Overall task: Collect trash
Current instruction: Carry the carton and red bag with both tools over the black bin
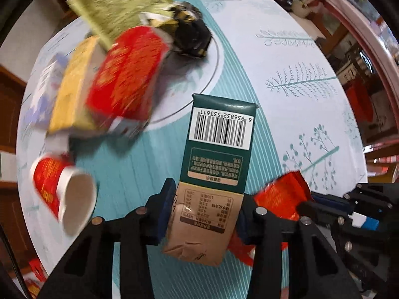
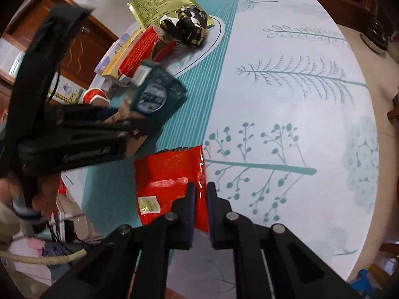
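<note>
My left gripper [image 1: 203,214] is shut on a green and tan carton [image 1: 212,174] with a barcode, held above the table; it also shows in the right wrist view [image 2: 157,97]. My right gripper [image 2: 199,194] is shut on the edge of a red foil wrapper [image 2: 172,177], seen in the left wrist view [image 1: 281,194] too. A pile of trash lies beyond: a red box [image 1: 124,79], a yellow box [image 1: 72,92], a gold-green bag [image 1: 117,5], a crumpled black and yellow wrapper [image 1: 189,32] and a red paper cup [image 1: 62,189] on its side.
The round table has a white and teal tree-print cloth [image 2: 299,124]. Wooden furniture [image 2: 82,39] stands beyond its far left edge. Clutter lies on the floor at lower left in the right wrist view [image 2: 57,236].
</note>
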The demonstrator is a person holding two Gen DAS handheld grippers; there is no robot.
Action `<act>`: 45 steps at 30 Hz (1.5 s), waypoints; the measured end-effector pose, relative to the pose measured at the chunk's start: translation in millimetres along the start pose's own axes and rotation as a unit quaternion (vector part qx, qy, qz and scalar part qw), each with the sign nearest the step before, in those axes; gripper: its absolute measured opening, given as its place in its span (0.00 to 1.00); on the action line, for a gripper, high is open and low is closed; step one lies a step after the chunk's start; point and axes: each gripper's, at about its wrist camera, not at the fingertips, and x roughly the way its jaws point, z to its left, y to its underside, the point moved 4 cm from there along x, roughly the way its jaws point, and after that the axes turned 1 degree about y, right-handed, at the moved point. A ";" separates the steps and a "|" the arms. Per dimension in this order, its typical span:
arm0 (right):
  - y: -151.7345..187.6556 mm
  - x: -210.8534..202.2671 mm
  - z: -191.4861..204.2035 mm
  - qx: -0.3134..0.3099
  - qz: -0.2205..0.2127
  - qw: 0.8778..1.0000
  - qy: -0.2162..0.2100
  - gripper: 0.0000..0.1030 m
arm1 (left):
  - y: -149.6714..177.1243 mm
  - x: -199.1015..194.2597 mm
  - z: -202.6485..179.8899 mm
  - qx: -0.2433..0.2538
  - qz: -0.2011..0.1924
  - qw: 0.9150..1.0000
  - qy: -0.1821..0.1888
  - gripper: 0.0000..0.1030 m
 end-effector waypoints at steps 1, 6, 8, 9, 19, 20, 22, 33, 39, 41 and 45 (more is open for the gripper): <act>0.7 -3.1 2.6 0.003 -0.007 1.000 -0.004 0.07 | 7.3 -8.0 3.6 -0.010 -0.004 1.000 0.000 0.40; 9.4 -23.2 14.8 0.006 -0.038 0.999 -0.011 0.06 | 41.6 -45.7 19.7 -0.033 -0.025 0.999 0.005 0.40; 14.4 -33.2 20.3 0.008 -0.051 0.999 -0.010 0.05 | 55.3 -61.0 25.5 -0.033 -0.033 0.999 0.009 0.40; 17.6 -38.8 23.4 0.010 -0.058 0.998 -0.008 0.05 | 62.3 -66.5 29.2 -0.032 -0.036 0.999 0.011 0.40; 85.3 -85.3 84.9 0.062 -0.143 0.987 0.044 0.05 | 147.0 -124.9 55.7 0.034 -0.075 0.995 0.062 0.40; 95.9 -89.2 92.9 0.073 -0.151 0.985 0.050 0.05 | 156.4 -128.9 57.5 0.041 -0.076 0.994 0.066 0.40; 117.4 -94.8 110.6 0.087 -0.166 0.980 0.062 0.05 | 175.2 -136.9 64.6 0.055 -0.081 0.992 0.078 0.40; 207.1 -98.8 181.5 0.105 -0.175 0.969 0.139 0.05 | 258.0 -141.2 73.3 0.121 -0.071 0.983 0.118 0.40; 238.1 -76.8 178.4 0.120 -0.143 0.970 0.154 0.05 | 291.9 -113.8 66.2 0.114 -0.039 0.983 0.135 0.40; 248.2 -60.1 170.8 0.133 -0.127 0.971 0.151 0.05 | 302.7 -95.0 64.9 0.099 -0.021 0.985 0.136 0.40; 265.6 -13.1 145.9 0.150 -0.091 0.972 0.157 0.05 | 321.7 -42.7 61.7 0.071 0.009 0.989 0.127 0.40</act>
